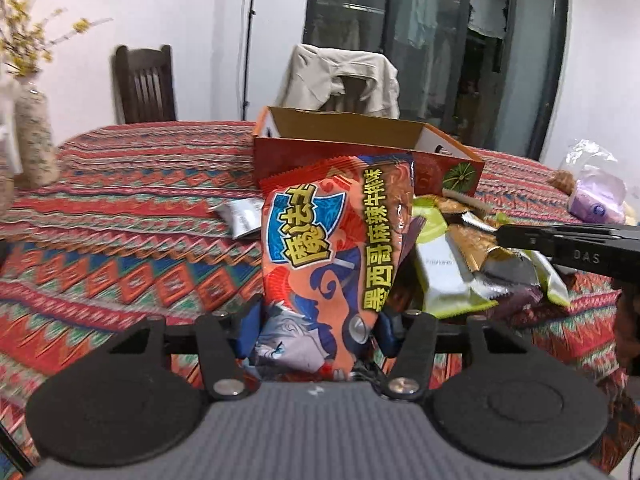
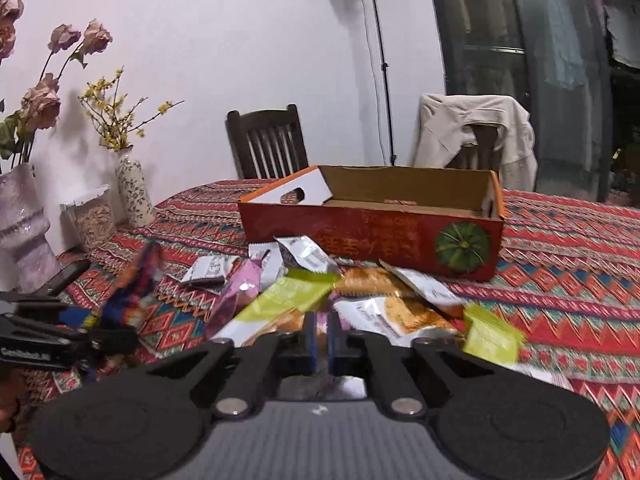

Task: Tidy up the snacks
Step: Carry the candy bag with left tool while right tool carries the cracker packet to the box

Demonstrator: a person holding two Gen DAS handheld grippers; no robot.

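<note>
My left gripper (image 1: pixel 318 330) is shut on an orange snack bag (image 1: pixel 334 248) with a cartoon print and holds it upright above the table, in front of the open red cardboard box (image 1: pixel 448 168). The same bag (image 2: pixel 132 288) shows blurred at the left of the right wrist view, held by the left gripper (image 2: pixel 92 328). My right gripper (image 2: pixel 320 338) is shut, its blue pads nearly together over a pile of snack packets (image 2: pixel 304 292) before the red box (image 2: pixel 372 236). I cannot tell whether it grips a packet. The pile also shows in the left wrist view (image 1: pixel 460 256).
A patterned red tablecloth (image 1: pixel 120 216) covers the table. Vases with flowers (image 2: pixel 132 192) and a clear container (image 2: pixel 90 220) stand at the left. Two chairs (image 2: pixel 266 142) stand behind the table, one draped with a beige jacket (image 2: pixel 476 136). A plastic bag (image 1: pixel 596 192) lies at the right.
</note>
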